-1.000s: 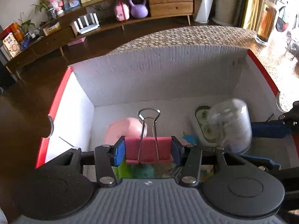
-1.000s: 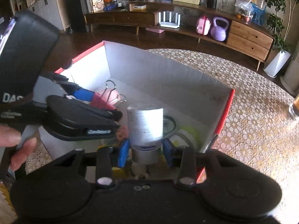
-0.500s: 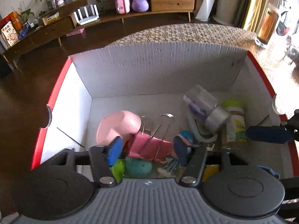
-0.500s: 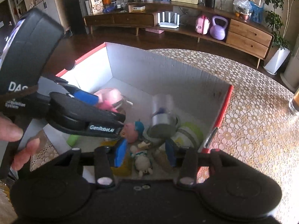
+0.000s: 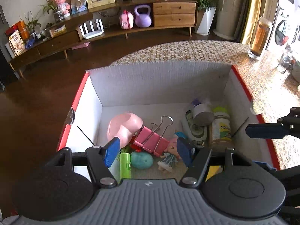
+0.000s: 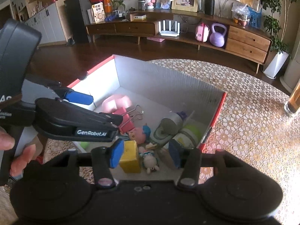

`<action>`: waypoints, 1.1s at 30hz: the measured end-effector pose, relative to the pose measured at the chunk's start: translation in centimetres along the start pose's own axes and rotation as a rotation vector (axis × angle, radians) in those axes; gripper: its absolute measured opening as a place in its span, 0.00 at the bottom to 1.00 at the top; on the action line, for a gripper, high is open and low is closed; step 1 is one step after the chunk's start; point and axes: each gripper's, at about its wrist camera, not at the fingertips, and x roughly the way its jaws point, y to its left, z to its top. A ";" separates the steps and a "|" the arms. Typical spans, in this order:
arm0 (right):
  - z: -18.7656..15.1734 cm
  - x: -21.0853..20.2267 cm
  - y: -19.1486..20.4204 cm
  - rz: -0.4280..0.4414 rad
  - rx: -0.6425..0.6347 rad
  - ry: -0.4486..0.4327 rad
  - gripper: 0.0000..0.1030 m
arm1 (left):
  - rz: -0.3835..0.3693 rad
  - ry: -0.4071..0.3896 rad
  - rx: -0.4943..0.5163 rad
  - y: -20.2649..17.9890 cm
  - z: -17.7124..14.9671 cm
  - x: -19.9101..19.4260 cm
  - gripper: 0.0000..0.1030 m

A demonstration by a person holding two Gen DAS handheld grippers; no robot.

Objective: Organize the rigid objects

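A white cardboard box with red rims (image 5: 159, 82) (image 6: 165, 82) sits on the table. Inside lie a pink binder clip (image 5: 152, 142) (image 6: 125, 120), a clear bottle with a silver base (image 5: 201, 111) (image 6: 169, 124), a pink bowl (image 5: 123, 126) (image 6: 117, 101), a green-lidded jar (image 5: 221, 127) (image 6: 189, 133), a teal toy (image 5: 141, 160), small dolls (image 5: 171, 150) (image 6: 139, 133) and a yellow block (image 6: 130, 156). My left gripper (image 5: 148, 152) is open and empty above the box's near side. My right gripper (image 6: 144, 153) is open and empty above the right side.
A glass tumbler of amber drink (image 5: 259, 37) stands on the patterned tablecloth (image 6: 253, 121) at the far right. A wooden sideboard (image 5: 112, 24) with a purple kettlebell (image 5: 142, 16) lines the far wall, across a dark floor.
Both grippers have opened and risen. The pink binder clip dropped from the left gripper and the bottle from the right; both now lie in the box.
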 end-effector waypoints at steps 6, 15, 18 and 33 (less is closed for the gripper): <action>-0.2 -2.3 0.2 0.016 0.016 -0.042 0.58 | -0.012 -0.053 -0.016 -0.1 -0.3 -2.7 0.65; -1.6 -5.9 0.0 0.059 0.019 -0.108 0.63 | -0.008 -0.142 0.006 -0.9 -1.8 -7.2 0.72; -2.1 -7.0 0.1 0.071 0.020 -0.141 0.70 | -0.009 -0.172 0.010 -1.2 -2.5 -8.6 0.74; -5.2 -12.2 -0.5 0.094 0.028 -0.325 0.99 | 0.023 -0.284 -0.106 -1.1 -5.7 -13.3 0.86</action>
